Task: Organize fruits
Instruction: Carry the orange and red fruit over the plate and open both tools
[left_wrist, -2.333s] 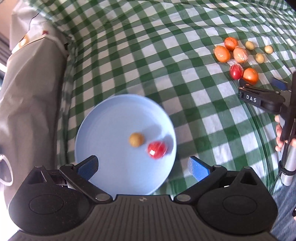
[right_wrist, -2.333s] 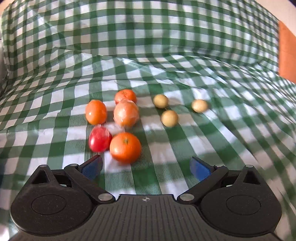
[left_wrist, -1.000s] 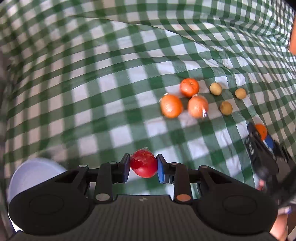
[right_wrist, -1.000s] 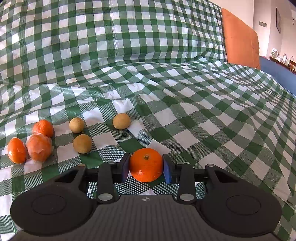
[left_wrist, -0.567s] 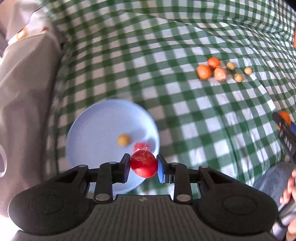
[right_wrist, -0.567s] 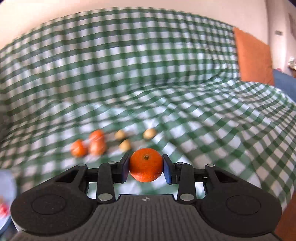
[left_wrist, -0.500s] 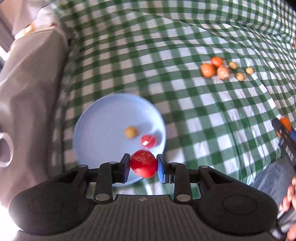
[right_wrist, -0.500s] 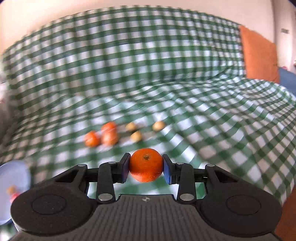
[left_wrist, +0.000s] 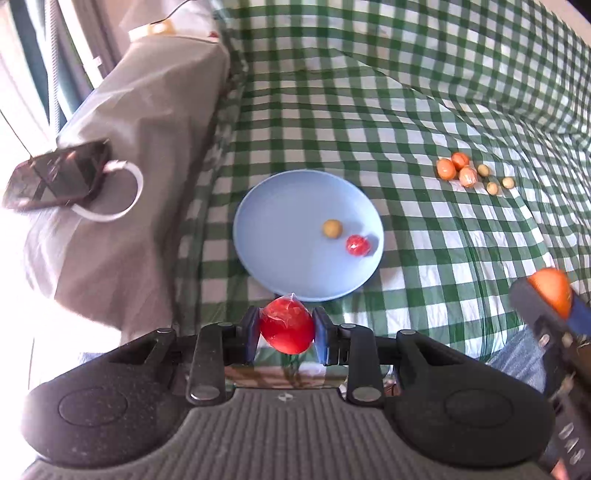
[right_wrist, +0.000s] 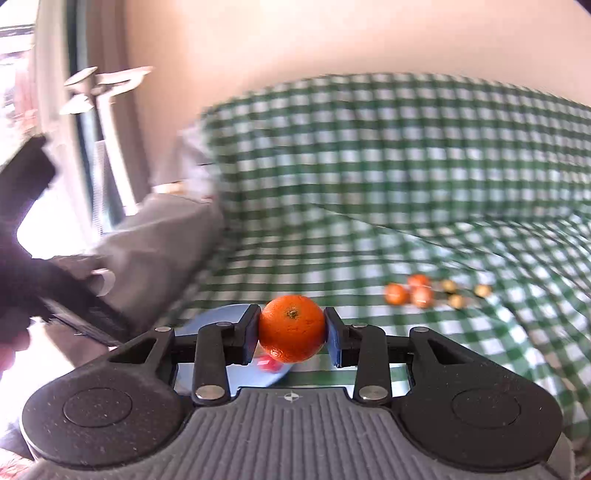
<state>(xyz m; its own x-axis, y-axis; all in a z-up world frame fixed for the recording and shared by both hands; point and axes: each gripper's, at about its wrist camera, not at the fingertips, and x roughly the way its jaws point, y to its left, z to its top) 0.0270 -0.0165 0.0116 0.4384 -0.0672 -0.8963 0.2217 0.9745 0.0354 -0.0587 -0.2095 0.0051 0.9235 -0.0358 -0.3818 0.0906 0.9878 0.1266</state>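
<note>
The left claw (left_wrist: 287, 329) is clenched on a wrapped red fruit (left_wrist: 287, 326), with the blue plate (left_wrist: 280, 221) just beyond its tips, while the right claw (right_wrist: 291, 333) grips an orange (right_wrist: 291, 333), the loose fruits (right_wrist: 421, 293) lying farther off to its right.

Daylight floods in from left of the blue plate (left_wrist: 291, 206), burning the lower left corner of the left wrist view to plain white. The plate's yellow fruit (left_wrist: 332, 228) and wrapped red fruit (left_wrist: 357, 245) throw soft shadows to the right, and the wrapping glints. The left view is fairly sharp, though the phone (left_wrist: 55, 177) smears slightly. The right view is streaked with motion blur across the checked cloth (right_wrist: 406, 177); only the orange (right_wrist: 291, 333) is crisp. Both views bow at the edges.
</note>
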